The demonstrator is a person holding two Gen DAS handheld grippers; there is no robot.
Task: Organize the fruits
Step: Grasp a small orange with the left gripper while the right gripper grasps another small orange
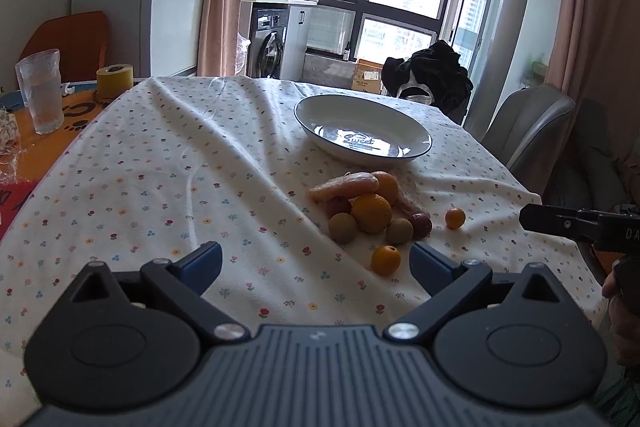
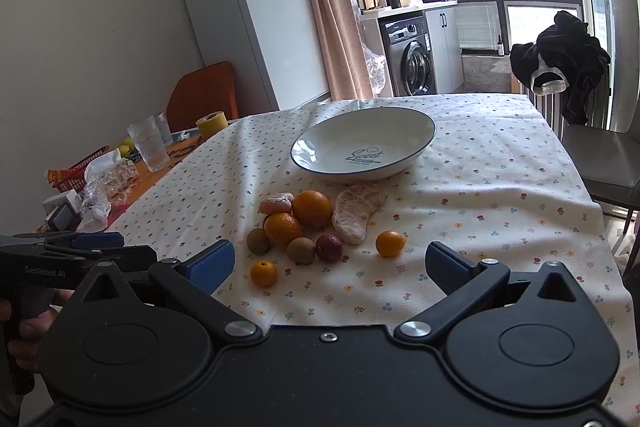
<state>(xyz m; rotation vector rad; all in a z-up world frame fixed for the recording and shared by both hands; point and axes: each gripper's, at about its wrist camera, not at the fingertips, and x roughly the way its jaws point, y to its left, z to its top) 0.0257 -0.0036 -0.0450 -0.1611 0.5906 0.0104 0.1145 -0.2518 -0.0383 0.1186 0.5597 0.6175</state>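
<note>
A white plate (image 1: 416,131) with a dark rim and the word "Sweet" stands empty on the flowered tablecloth; it also shows in the right wrist view (image 2: 420,125). In front of it lies a pile of fruit: two oranges (image 2: 312,208), brown round fruits (image 2: 301,250), a dark red one (image 2: 329,247), a peeled segment (image 2: 275,202) and a net bag (image 2: 357,211). Two small oranges lie apart (image 2: 263,273) (image 2: 390,243). My left gripper (image 1: 316,261) is open and empty, near the small orange (image 1: 385,259). My right gripper (image 2: 330,265) is open and empty, short of the pile.
At the left stand drinking glasses (image 2: 150,145), a yellow tape roll (image 2: 212,123) and a clutter of bags and boxes (image 2: 96,183). A grey chair (image 2: 600,163) stands at the right edge of the table. A fridge and a washing machine are behind.
</note>
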